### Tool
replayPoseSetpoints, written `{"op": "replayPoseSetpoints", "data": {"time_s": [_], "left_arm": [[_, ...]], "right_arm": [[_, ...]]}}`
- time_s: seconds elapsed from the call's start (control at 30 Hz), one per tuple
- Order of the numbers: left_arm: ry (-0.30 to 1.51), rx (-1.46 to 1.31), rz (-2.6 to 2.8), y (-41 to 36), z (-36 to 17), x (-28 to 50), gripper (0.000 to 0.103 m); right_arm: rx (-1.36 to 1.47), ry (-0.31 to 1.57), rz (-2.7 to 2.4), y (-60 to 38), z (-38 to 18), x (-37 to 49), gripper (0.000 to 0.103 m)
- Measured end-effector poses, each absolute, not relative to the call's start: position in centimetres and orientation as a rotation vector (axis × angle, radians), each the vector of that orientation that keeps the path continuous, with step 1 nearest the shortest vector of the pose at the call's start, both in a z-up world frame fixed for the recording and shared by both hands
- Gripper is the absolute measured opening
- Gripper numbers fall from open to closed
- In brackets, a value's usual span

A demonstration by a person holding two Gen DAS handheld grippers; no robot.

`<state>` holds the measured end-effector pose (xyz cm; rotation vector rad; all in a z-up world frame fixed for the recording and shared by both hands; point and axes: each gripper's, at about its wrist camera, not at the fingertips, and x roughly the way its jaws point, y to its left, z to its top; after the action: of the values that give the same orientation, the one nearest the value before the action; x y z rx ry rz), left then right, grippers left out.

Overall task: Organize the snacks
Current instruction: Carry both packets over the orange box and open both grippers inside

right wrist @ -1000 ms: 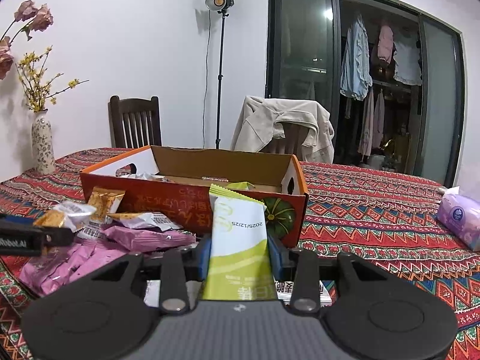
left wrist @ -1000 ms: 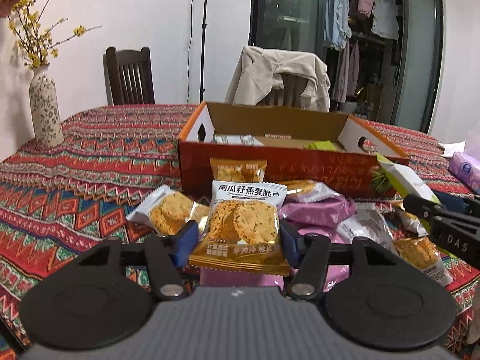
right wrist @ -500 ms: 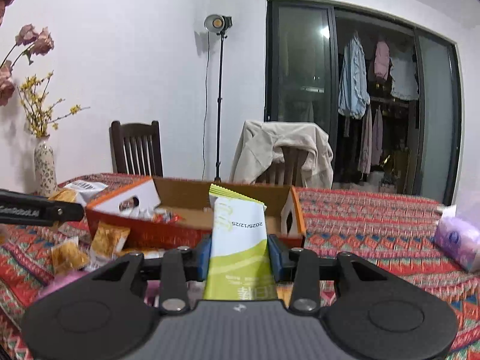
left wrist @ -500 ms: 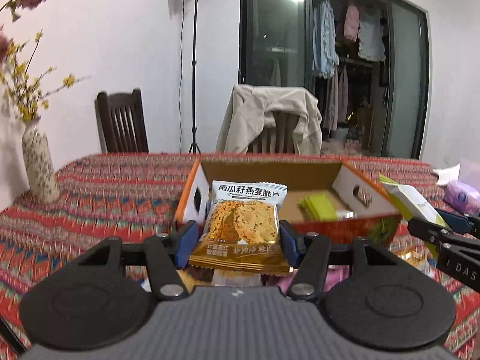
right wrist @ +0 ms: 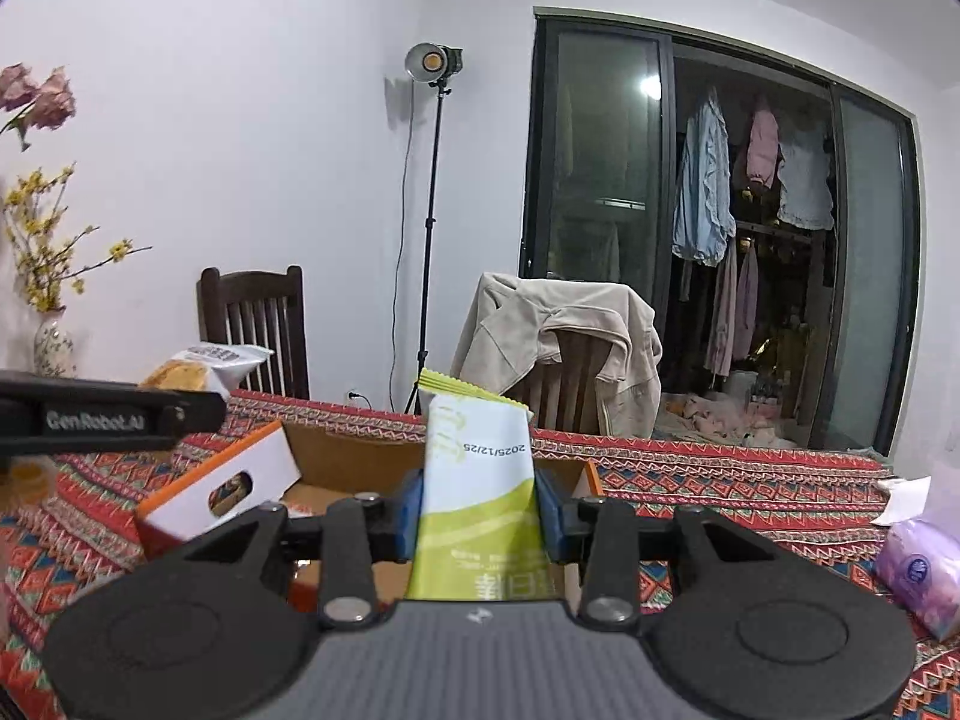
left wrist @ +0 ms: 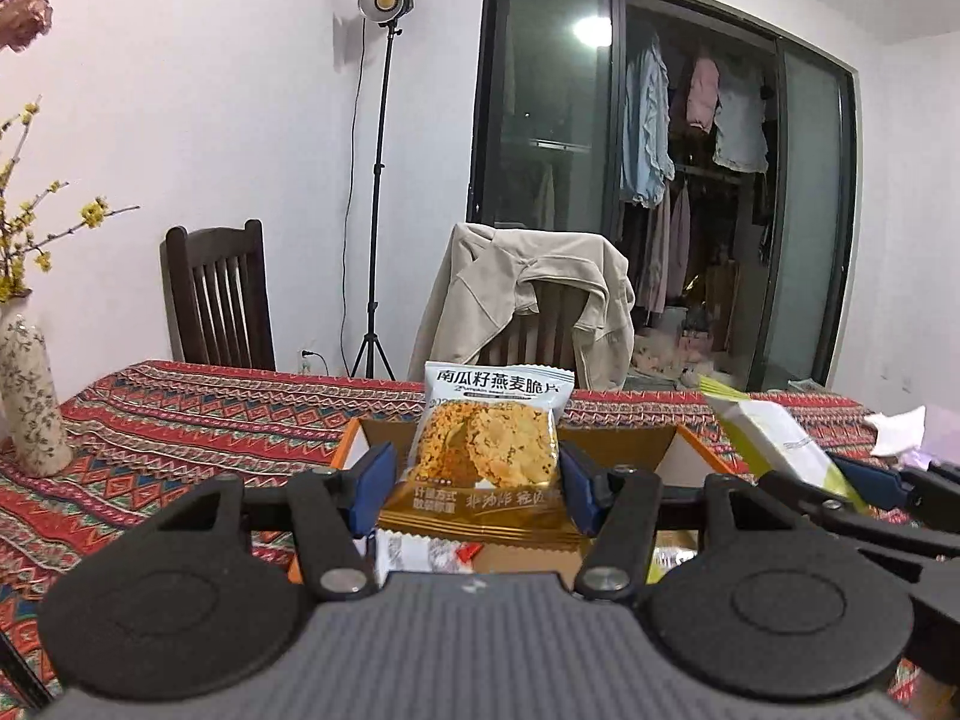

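Glossy flat cracker packet (left wrist: 483, 450) pinched; cardboard box (left wrist: 690, 450) below.

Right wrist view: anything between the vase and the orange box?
Yes. The left gripper, shut on the oat crisp packet, crosses that stretch, above the patterned tablecloth; the vase stands behind it.

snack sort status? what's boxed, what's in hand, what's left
Boxed: a few packets lie in the cardboard box. In hand: left gripper clamps the oat crisp packet, right gripper clamps the green packet, both above the box. Left: releasing both; any loose snacks are out of view.
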<state>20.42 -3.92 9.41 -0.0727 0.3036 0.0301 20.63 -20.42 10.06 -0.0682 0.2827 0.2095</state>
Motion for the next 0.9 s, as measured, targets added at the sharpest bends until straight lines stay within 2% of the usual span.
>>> {"op": "replayPoseSetpoints", "data": {"time_s": [0.37,0.83,0.87,0.9], "left_arm": [[0.318,-0.123,0.042,-3.9,7.7,26.2,0.059],[0.375,-0.085,0.011,-3.8,3.6,28.3,0.060],[0.375,-0.091,0.010,-3.7,3.5,28.2,0.062],[0.375,-0.099,0.005,-3.5,3.4,28.2,0.070]], "right_arm": [[-0.024,0.302,0.157,-19.8,8.7,26.9,0.037],[-0.040,0.376,0.156,-20.1,4.5,29.7,0.039],[-0.039,0.388,0.160,-20.1,4.3,29.8,0.039],[-0.035,0.393,0.157,-20.1,4.2,29.9,0.039]]}}
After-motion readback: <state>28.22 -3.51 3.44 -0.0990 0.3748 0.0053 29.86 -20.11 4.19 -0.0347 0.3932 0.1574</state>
